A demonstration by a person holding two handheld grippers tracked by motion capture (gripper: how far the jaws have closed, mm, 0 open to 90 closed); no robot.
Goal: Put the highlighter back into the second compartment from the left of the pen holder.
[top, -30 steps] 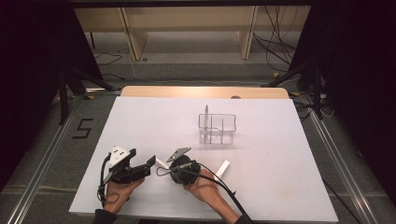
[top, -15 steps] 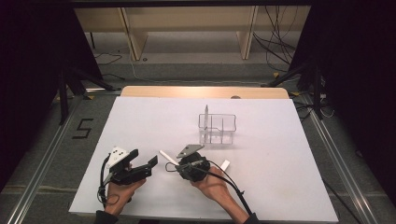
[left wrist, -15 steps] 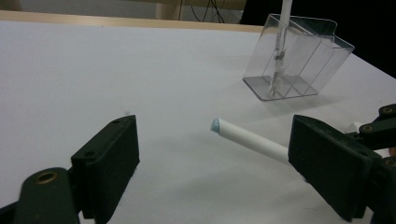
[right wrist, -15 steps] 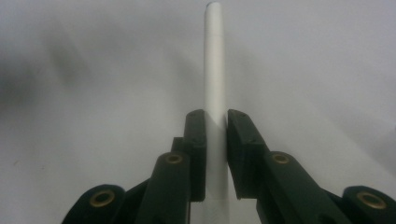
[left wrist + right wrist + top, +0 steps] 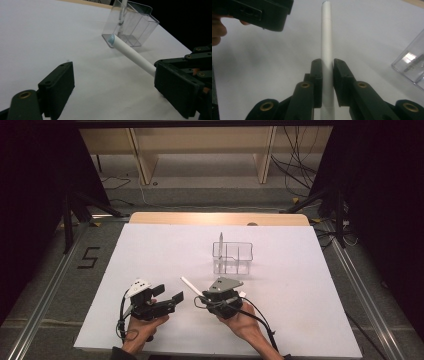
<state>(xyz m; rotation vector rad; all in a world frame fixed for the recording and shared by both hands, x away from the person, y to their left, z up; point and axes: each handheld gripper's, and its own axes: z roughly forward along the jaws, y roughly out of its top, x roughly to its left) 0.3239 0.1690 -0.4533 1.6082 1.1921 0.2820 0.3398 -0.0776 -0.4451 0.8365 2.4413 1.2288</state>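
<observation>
My right gripper (image 5: pixel 202 296) is shut on a white pen (image 5: pixel 190 285) whose free end points up and to the left, off the white table top (image 5: pixel 150 250). In the right gripper view the pen (image 5: pixel 326 30) runs straight up between the pressed jaws. My left gripper (image 5: pixel 169 295) is open just left of it, with nothing between its jaws. In the left gripper view the pen (image 5: pixel 130 51) slants behind the right jaw, its blue-grey end near a clear divided organizer (image 5: pixel 140 27). The organizer (image 5: pixel 240 251) stands mid-table with another pen (image 5: pixel 220 241) upright in it.
The white sheet covers most of the table, with a wooden edge (image 5: pixel 220 218) at the back. Dark rails run along both sides, and cables (image 5: pixel 300 165) lie on the floor beyond. A corner of the organizer (image 5: pixel 412 66) is at the right of the right gripper view.
My right gripper has moved to the right and lifted a little with the pen, whose free end has swung from the right side to the upper left. The left gripper shifted slightly right.
</observation>
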